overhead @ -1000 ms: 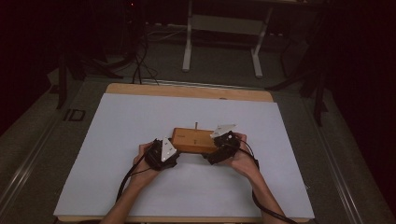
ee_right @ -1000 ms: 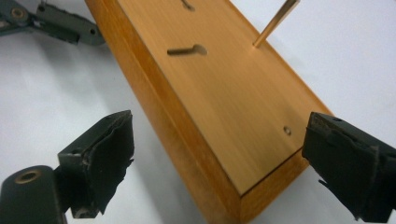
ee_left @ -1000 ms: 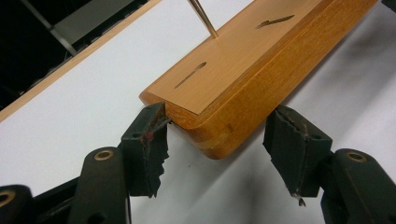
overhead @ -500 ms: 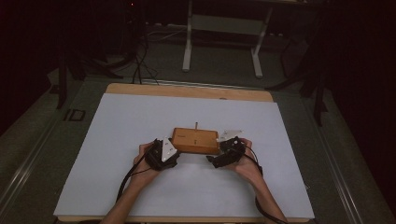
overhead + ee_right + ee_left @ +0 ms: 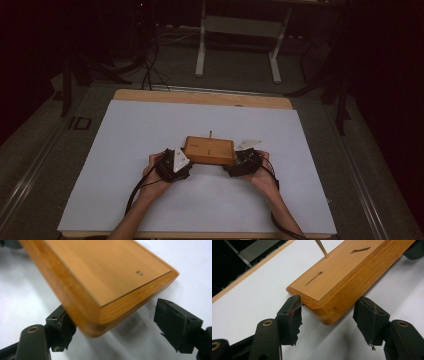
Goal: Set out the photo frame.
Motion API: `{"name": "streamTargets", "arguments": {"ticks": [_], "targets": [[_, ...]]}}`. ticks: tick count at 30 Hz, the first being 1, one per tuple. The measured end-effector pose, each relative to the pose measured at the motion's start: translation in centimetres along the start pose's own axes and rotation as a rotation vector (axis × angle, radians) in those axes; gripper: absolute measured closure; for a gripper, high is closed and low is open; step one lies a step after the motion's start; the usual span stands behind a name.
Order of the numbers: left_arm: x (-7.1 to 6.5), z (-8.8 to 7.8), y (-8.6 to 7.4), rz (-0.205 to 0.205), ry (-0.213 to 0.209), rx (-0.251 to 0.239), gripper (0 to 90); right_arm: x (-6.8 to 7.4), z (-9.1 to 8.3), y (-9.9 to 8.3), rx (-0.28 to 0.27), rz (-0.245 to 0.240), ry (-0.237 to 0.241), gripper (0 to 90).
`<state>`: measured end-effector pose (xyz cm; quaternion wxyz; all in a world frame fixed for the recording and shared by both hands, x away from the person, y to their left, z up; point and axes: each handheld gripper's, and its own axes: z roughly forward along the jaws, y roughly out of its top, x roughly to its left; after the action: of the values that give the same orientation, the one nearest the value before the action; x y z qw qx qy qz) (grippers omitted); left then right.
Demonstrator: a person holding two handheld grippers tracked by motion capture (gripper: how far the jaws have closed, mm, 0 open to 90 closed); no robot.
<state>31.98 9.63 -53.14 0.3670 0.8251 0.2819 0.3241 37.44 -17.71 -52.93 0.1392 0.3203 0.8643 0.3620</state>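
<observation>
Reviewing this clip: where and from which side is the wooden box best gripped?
Probably by its two short ends: the wooden box lies flat and long, so each gripper comes in level from its own side, left gripper and right gripper, open jaws straddling a rounded end corner.

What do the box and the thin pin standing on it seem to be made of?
Box: likely wood with a smooth varnished finish; grain lines and a warm sheen show. Pin: probably metal, slim and shiny, brass-coloured.

White letters reading "ID" (image 5: 79,122) are marked on the dark floor beside the table's (image 5: 150,130) left edge, the only legible text in view.
</observation>
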Motion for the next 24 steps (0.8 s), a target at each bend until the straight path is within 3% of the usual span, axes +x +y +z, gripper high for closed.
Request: {"name": "streamTargets", "arguments": {"ticks": [24], "targets": [[0.7, 0.1, 0.9, -0.008, -0.006, -0.021, 43.5, -0.6, -0.6, 1.3, -0.042, -0.003, -0.012, 21.8]]}}
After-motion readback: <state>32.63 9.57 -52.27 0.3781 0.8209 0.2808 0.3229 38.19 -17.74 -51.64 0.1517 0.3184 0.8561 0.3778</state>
